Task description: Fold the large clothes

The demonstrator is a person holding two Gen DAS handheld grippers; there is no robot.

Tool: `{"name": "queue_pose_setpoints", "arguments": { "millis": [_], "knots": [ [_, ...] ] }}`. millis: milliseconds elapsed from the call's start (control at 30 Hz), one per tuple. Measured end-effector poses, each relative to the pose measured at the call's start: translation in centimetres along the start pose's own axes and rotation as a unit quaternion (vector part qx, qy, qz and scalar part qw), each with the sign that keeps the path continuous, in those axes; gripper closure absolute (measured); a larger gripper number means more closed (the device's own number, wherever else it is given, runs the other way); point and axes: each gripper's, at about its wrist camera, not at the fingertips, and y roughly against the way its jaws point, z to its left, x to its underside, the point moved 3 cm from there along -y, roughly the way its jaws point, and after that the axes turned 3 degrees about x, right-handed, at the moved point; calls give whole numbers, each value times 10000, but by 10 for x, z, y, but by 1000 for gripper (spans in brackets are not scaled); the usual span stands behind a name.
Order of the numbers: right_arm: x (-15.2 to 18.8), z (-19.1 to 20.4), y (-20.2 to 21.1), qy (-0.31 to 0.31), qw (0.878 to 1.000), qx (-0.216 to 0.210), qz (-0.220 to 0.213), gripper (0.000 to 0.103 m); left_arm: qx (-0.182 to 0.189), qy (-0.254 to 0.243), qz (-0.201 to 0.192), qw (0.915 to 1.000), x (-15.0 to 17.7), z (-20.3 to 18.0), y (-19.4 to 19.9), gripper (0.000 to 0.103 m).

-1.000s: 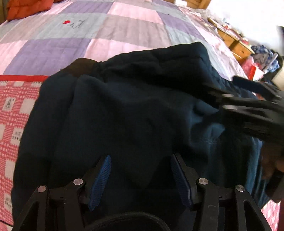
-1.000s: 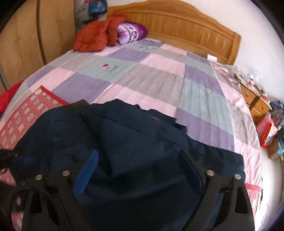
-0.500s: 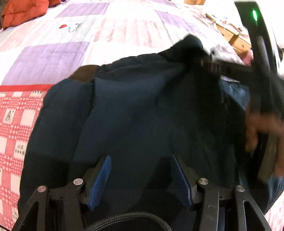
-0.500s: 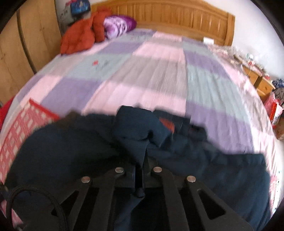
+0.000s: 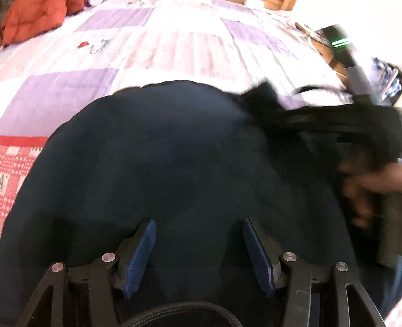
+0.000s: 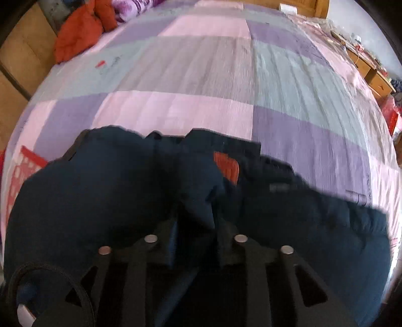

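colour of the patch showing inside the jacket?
Orange-red patch against the dark navy jacket; clearest in the right wrist view.

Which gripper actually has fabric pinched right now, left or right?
The right gripper: a fold of the navy garment is bunched between its near-closed fingers. The left gripper stands open above flat cloth.

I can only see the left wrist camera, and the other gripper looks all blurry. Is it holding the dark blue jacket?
Observer: Yes. In the right wrist view a fold of the jacket fills the gap in the right gripper, though its jaws have just been opening.
Operator: Is anything hiding inside the jacket?
Observer: A red-orange patch shows just beyond that pinched fold.
Operator: What's next to the orange bundle far away?
Observer: A purple pillow lies right beside it.
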Motion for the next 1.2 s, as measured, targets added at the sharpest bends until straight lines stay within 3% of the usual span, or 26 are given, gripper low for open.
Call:
{"name": "queue_pose_setpoints", "arguments": {
  "millis": [33, 100, 200, 267, 333, 400, 433, 533, 567, 633, 700, 733, 800, 833, 933, 967, 1033, 1100, 1200],
  "knots": [
    [8, -7, 25, -1, 9995, -48, -327, 44, -41, -72, -75, 9999, 1, -2, -1, 39],
    [26, -22, 68, 31, 9961, 157, -866, 29, -24, -68, -160, 9998, 1, -4, -2, 37],
    [63, -55, 112, 1, 9901, 567, -1281, 25, 91, -6, -317, 9995, -8, -7, 0, 37],
    [83, -86, 116, -150, 9877, 993, -1198, 25, -110, -62, -351, 9993, -17, -8, -5, 37],
    [104, -128, 89, -445, 9858, 1487, -647, 25, -160, 95, -208, 9996, -21, 0, -18, 37],
    [118, -172, 63, -1181, 9857, 1184, -211, 24, -209, 219, -164, 9994, -16, 7, -26, 37],
    [127, -202, 54, -1664, 9801, 1062, -218, 24, -170, 267, -171, 9994, -15, 11, -29, 37],
    [150, -250, 49, -2372, 9586, 1567, -179, 23, -272, 176, -179, 9993, -14, 9, -29, 37],
    [156, -259, 50, -2630, 9525, 1529, -145, 23, -318, 138, -211, 9992, -13, 8, -29, 37],
    [157, -260, 59, -2667, 9521, 1478, -219, 23, -360, 125, -216, 9990, -12, 8, -30, 37],
    [145, -240, 80, -2049, 9612, 1759, -572, 24, -390, 156, -233, 9988, -12, 8, -31, 37],
    [137, -221, 90, -1697, 9673, 1684, -848, 24, -386, 167, -252, 9988, -12, 9, -31, 36],
    [115, -194, 103, -1161, 9753, 1416, -1236, 24, -363, 185, -280, 9988, -13, 9, -32, 35],
    [97, -167, 107, -749, 9812, 1088, -1405, 24, -364, 188, -296, 9987, -13, 10, -33, 35],
    [67, -117, 88, -200, 9920, 211, -1226, 24, -356, 210, -336, 9986, -12, 10, -33, 35],
    [63, -110, 74, -109, 9949, 149, -993, 24, -358, 208, -349, 9985, -11, 10, -32, 35],
    [62, -110, 39, 79, 9982, 447, -381, 24, -335, 225, -356, 9986, -11, 10, -32, 35],
    [64, -134, 18, -90, 9961, 866, -137, 24, -310, 210, -341, 9987, -11, 10, -33, 35],
    [66, -208, 18, -1429, 9732, 1800, 12, 24, -315, 123, -301, 9990, -12, 9, -35, 32]
  ]
}}
